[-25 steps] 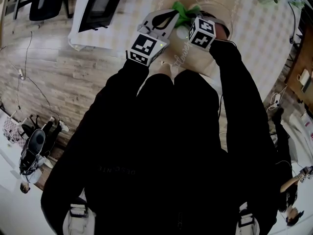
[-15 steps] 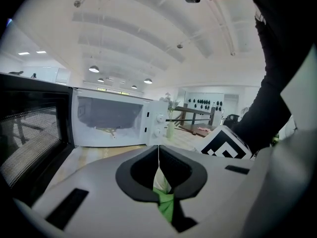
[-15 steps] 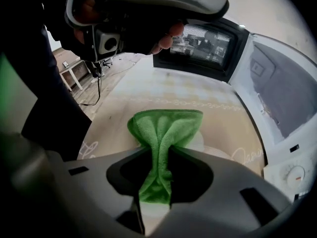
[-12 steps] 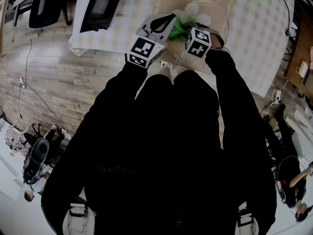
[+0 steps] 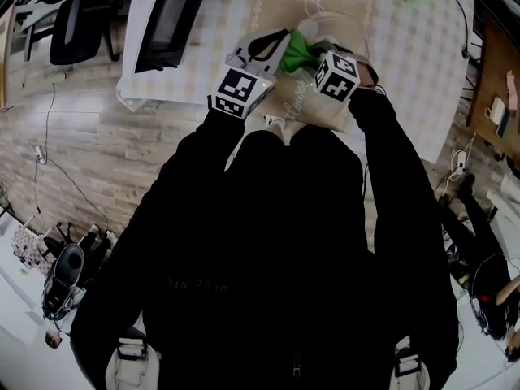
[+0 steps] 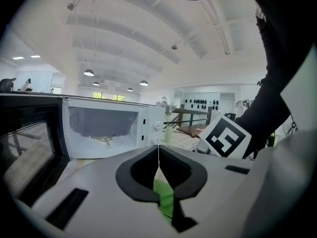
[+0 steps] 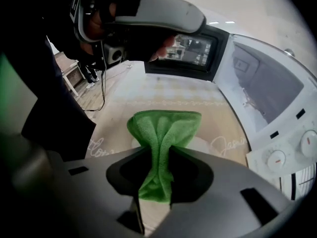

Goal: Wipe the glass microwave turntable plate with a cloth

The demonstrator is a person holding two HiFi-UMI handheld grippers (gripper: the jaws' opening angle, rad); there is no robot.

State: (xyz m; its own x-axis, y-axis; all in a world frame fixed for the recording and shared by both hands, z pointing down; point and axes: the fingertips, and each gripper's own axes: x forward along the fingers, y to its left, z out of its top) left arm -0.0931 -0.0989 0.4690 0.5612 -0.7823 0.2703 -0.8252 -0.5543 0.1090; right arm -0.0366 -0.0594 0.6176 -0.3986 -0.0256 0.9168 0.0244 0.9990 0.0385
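A green cloth (image 7: 166,128) bulges out in a folded loop from my right gripper (image 7: 158,152), which is shut on it. My left gripper (image 6: 157,155) has its jaws together, with a strip of the same cloth (image 6: 164,200) showing between them. In the head view both grippers, left (image 5: 283,43) and right (image 5: 315,53), meet over the table with the cloth (image 5: 296,51) between their tips. The glass plate (image 7: 208,145) shows as a pale round patch on the mat behind the cloth; its rim (image 5: 351,21) arcs just past the grippers.
A white microwave (image 6: 104,128) stands open on the table, its cavity without the plate; its dials (image 7: 277,157) are at the right. A tan printed mat (image 7: 163,95) covers the table. The right gripper's marker cube (image 6: 225,138) is beside the left gripper.
Both grippers stay close together with the cloth between them and have drifted slightly toward the person. The cloth sits lower between the tips than a second ago.
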